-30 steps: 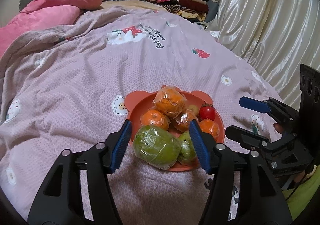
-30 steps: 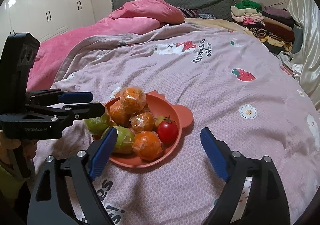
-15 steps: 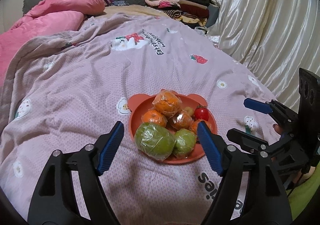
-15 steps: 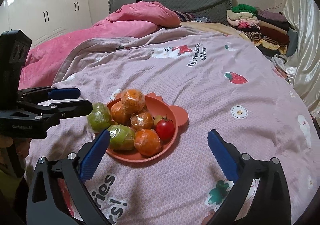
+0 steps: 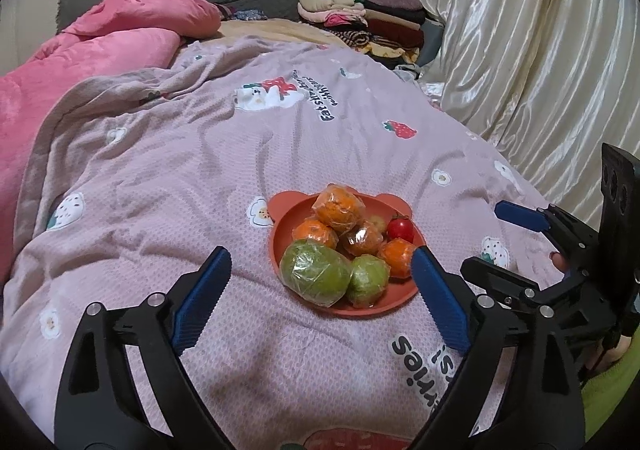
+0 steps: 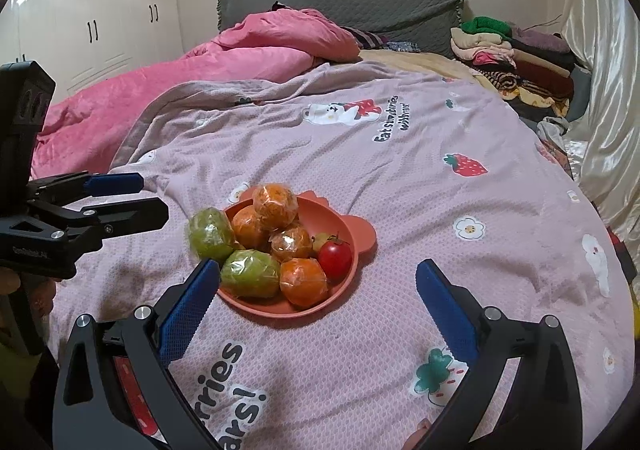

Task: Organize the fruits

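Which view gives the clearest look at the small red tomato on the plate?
The right wrist view: the tomato sits at the near right side of the orange plate, unobstructed, with its stem visible. In the left wrist view the tomato lies on the plate's far side behind the wrapped oranges, smaller, though still visible.

My left gripper [image 5: 320, 282] and right gripper [image 6: 318, 304] are alike: glossy black angular frames with triangular cut-outs and round silver screws, each finger faced with a ribbed blue pad [image 5: 202, 296], small white lettering on the side, and a yellow-green sleeve [image 5: 612, 402] behind.
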`<state>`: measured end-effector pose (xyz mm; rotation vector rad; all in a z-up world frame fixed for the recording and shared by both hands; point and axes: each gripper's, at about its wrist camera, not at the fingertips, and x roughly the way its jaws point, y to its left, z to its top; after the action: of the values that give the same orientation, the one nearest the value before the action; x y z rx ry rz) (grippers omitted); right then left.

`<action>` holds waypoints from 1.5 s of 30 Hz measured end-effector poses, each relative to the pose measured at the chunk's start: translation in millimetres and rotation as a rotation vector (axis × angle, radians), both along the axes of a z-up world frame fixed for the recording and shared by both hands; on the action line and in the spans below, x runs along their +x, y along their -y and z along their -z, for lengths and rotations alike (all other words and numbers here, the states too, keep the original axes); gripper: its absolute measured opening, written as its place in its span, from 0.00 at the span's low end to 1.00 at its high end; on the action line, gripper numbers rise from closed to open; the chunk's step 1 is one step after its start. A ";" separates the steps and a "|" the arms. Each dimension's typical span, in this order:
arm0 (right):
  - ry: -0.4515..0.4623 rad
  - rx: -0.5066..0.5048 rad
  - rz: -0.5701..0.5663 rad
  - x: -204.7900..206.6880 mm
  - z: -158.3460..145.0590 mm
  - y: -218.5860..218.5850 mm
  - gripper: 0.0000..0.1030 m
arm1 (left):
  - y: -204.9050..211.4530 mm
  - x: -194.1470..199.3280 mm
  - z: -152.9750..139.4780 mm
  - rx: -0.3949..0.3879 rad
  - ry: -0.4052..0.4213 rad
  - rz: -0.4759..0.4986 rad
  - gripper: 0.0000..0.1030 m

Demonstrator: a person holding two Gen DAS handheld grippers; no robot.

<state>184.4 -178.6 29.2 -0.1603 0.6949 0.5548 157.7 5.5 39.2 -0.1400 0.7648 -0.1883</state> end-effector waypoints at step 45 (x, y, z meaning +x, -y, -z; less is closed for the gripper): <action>0.034 -0.050 0.035 -32.1 -9.2 -2.8 0.96 | -8.3 -44.4 -1.2 0.060 -0.005 -0.083 0.91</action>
<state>152.2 -175.8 38.5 -0.2037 0.6779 0.5002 113.4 13.8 40.4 -0.1153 0.7672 -0.0865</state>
